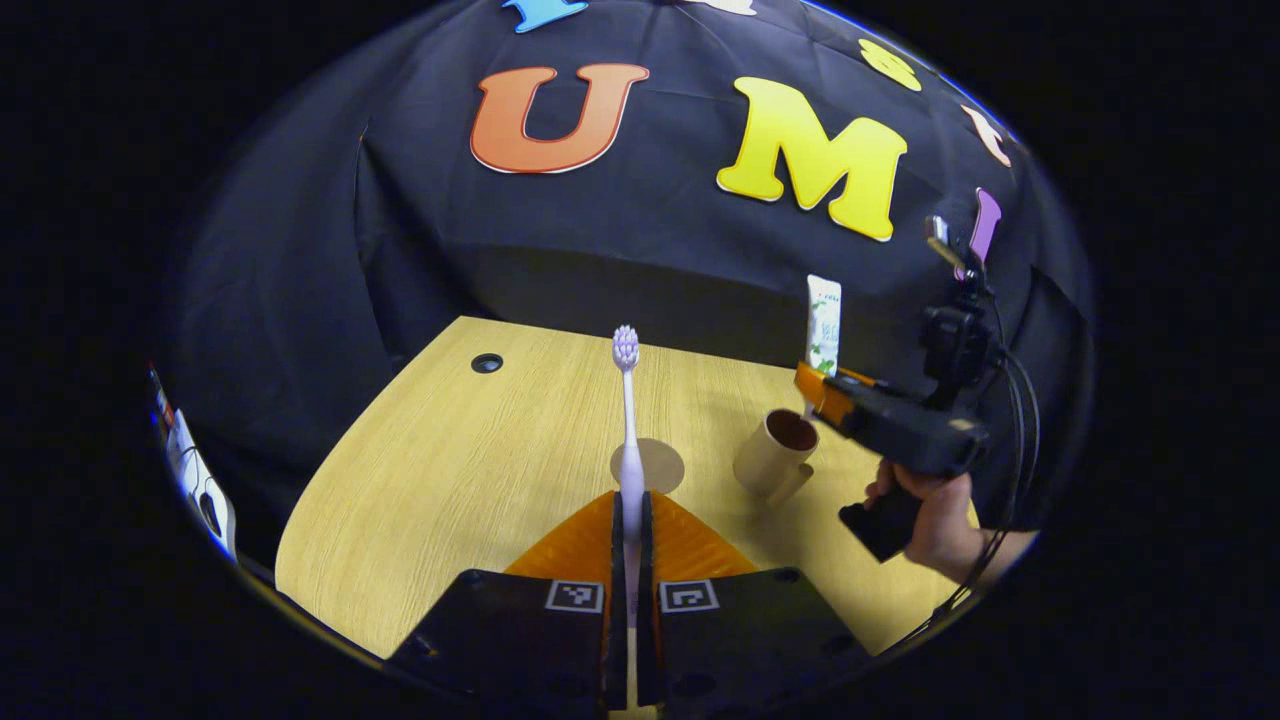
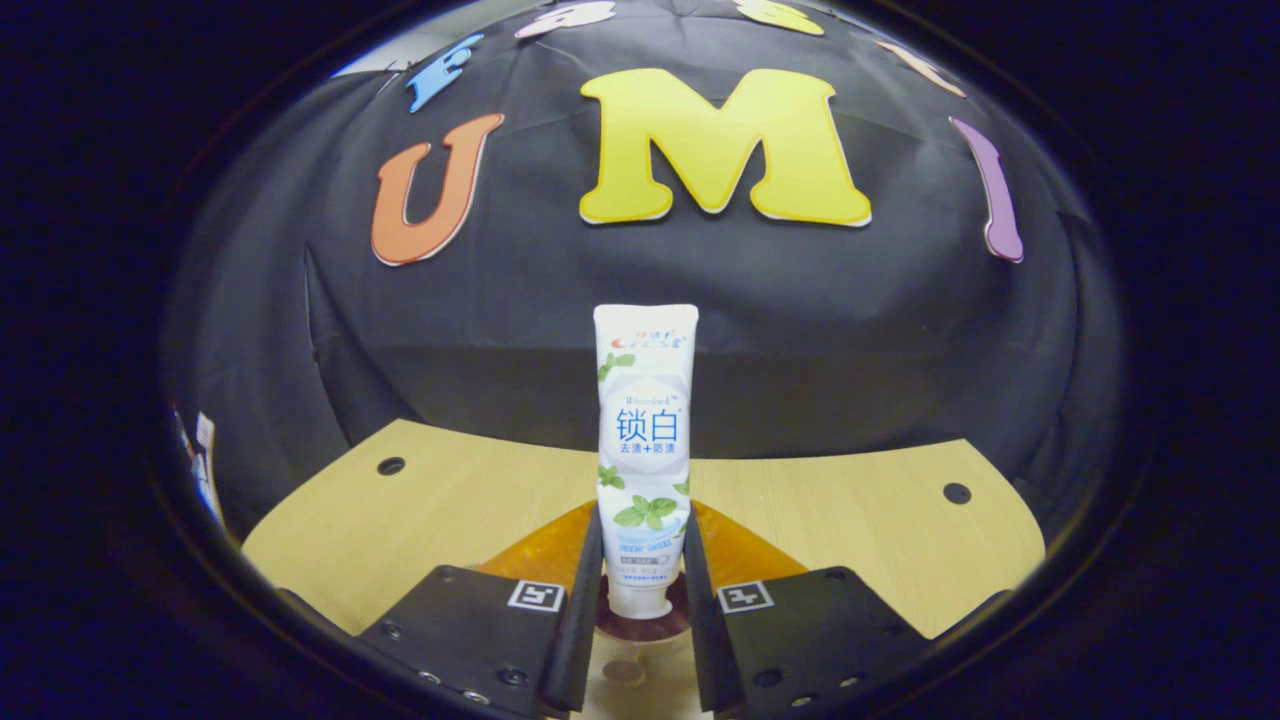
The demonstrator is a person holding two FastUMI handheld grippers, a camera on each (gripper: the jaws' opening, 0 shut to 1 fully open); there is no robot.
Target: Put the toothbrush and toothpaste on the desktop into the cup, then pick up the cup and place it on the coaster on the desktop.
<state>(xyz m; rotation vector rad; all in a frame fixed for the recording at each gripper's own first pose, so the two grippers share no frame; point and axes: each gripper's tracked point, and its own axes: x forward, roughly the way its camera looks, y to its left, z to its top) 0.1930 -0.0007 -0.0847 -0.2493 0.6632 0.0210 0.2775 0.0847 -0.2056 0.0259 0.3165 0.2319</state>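
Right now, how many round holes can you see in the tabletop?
2. One hole sits near the far left corner of the tabletop, the other hole near the far right corner, as the right gripper view shows. Held items may hide others.

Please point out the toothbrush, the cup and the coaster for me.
Lilac plastic toothbrush (image 1: 629, 430): left gripper view, mid-handle.
Beige round cup (image 1: 768, 457): left gripper view, outer wall.
Tan round coaster (image 1: 662, 466): left gripper view, right half.

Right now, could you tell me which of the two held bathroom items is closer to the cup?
The toothpaste, upright in the right tool just above the cup; the toothbrush stands apart.
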